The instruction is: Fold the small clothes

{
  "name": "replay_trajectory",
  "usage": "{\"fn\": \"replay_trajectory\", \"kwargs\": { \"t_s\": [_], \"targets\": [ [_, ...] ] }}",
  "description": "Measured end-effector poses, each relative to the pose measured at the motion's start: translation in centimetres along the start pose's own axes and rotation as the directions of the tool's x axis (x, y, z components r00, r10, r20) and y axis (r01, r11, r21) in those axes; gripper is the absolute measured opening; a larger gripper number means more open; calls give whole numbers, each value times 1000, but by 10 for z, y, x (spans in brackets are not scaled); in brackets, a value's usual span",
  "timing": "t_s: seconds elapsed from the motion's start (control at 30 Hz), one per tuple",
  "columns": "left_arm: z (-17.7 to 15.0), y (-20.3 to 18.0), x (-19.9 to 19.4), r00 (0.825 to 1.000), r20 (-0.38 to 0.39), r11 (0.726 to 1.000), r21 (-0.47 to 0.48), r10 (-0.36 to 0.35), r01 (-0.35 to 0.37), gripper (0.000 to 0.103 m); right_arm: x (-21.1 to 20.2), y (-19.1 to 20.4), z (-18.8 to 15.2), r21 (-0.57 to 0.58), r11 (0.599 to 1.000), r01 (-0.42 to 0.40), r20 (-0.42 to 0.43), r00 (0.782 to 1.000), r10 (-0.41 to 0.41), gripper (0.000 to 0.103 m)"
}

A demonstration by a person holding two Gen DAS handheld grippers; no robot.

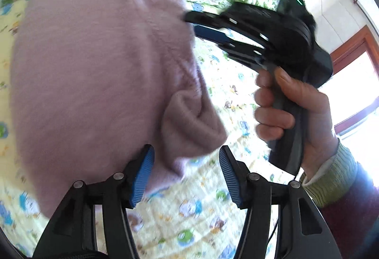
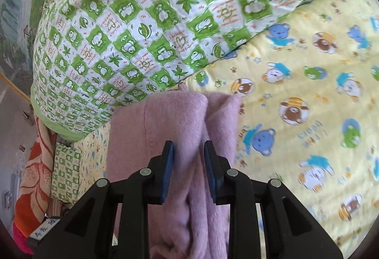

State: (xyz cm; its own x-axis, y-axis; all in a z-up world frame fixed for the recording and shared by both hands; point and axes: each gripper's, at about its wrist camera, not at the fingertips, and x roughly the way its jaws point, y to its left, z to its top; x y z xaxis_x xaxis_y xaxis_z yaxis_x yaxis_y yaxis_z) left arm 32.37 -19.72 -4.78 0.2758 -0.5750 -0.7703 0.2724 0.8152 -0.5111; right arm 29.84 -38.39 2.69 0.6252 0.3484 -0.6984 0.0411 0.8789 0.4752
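Observation:
A fluffy pink garment [image 1: 94, 74] hangs in the air over the yellow cartoon-print sheet [image 1: 180, 211]. My left gripper [image 1: 187, 173] is open, its blue pads [image 1: 142, 176] wide apart just below the garment's lower edge, holding nothing. In the left wrist view my right gripper [image 1: 191, 22] reaches in from the right and pinches the garment's upper right corner. In the right wrist view the right gripper [image 2: 188, 171] has its pads [image 2: 168, 171] closed on a thick fold of the pink garment [image 2: 165, 121].
A green-and-white checked quilt [image 2: 142, 22] lies bunched at the back of the bed. The yellow sheet [image 2: 308, 105] spreads to the right. An orange patterned cloth [image 2: 35, 176] lies at the left edge. A bright window [image 1: 355, 93] is to the right.

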Motion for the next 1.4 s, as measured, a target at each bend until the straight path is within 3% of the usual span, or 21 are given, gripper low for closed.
{"fn": "replay_trajectory", "kwargs": {
  "t_s": [0.17, 0.33, 0.5, 0.6, 0.63, 0.7, 0.87, 1.03, 1.13, 1.27, 1.4],
  "targets": [
    [-11, 22, -29, 999, 39, 998, -57, 34, -32, 65, -33, 2, -28, 20, 999, -31, 28, 999, 30, 28],
    [-13, 49, -50, 995, 66, 989, -129, 77, -68, 66, -48, 19, -63, 10, 997, -78, -7, 997, 79, 28],
    [-21, 77, -61, 993, 72, 981, -178, 95, -81, 66, -42, 33, -96, -70, 998, -4, -79, 997, -2, 34],
    [-28, 79, -64, 992, 68, 978, -183, 110, -96, 66, -40, 30, -110, -78, 997, -6, -120, 993, -3, 33],
    [-27, 79, -62, 991, 64, 978, -184, 116, -103, 66, -40, 30, -112, -90, 996, -3, -130, 991, -9, 31],
    [-31, 78, -64, 991, 61, 977, -181, 122, -109, 66, -40, 31, -115, -128, 992, 16, -144, 989, -34, 7],
    [-32, 79, -56, 988, 47, 975, -177, 146, -136, 70, -61, 14, -110, -91, 993, 80, -62, 994, -86, 7],
    [-37, 90, -51, 987, 8, 967, -205, 159, -154, 70, -47, -15, -122, -49, 989, 143, -144, 978, -148, 7],
    [-37, 96, -59, 988, 22, 964, -221, 156, -147, 70, -48, -12, -120, -41, 988, 147, -141, 978, -151, 11],
    [-30, 105, -70, 986, 50, 959, -248, 157, -139, 70, -59, 0, -101, -36, 990, 139, -61, 988, -141, 36],
    [-21, 113, -72, 984, 56, 952, -268, 167, -146, 71, -55, 8, -72, -31, 994, 106, 7, 994, -106, 38]
  ]
}}
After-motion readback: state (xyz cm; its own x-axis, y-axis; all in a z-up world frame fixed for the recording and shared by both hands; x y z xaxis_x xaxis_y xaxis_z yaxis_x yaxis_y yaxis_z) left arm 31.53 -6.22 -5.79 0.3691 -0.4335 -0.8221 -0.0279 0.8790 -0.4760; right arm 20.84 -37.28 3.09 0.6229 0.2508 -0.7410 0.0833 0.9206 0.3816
